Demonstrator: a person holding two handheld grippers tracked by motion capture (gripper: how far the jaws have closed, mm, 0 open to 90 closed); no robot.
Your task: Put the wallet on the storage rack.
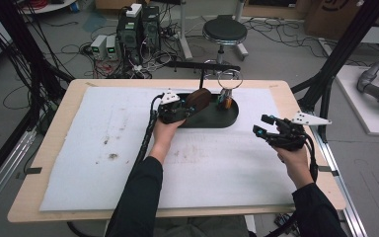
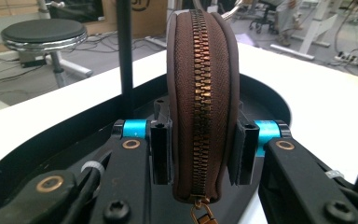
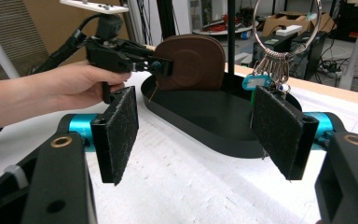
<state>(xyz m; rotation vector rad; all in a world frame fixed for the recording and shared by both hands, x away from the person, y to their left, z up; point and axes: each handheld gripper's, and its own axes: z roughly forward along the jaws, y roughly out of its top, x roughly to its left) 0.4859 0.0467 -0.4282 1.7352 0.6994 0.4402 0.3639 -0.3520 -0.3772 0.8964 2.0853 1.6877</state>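
The left tongs (image 1: 190, 107) are clenched on a round brown zip pouch (image 2: 203, 100), one pad pressed flat against each face, so that the pouch stands on edge with its brass zipper running up the middle toward the camera on that tool and the pull dangling at the bottom. That sideways pinch looks chosen to keep the pouch upright and the zipper reachable, since a soft case like this would probably sag or roll if it were gripped by its rim. The pouch (image 1: 199, 99) sits over the left end of a black oval tray (image 1: 232, 118) at the far middle of the bench (image 1: 54, 148), which is covered with a white sheet; whether its lower edge touches the tray floor I cannot tell. A thin black post (image 3: 231, 35) rises from the tray just beside the pouch, and a large ring of keys (image 3: 271, 65) with a blue tag hangs at the tray's right end, kept off the surface so it stays easy to pick. The right tongs (image 1: 262, 125) hang released and empty, well apart from the tray on the near right, jaws wide and pointing toward it. I judge that hand is waiting its turn, perhaps to take the zipper pull while the left steadies the pouch.
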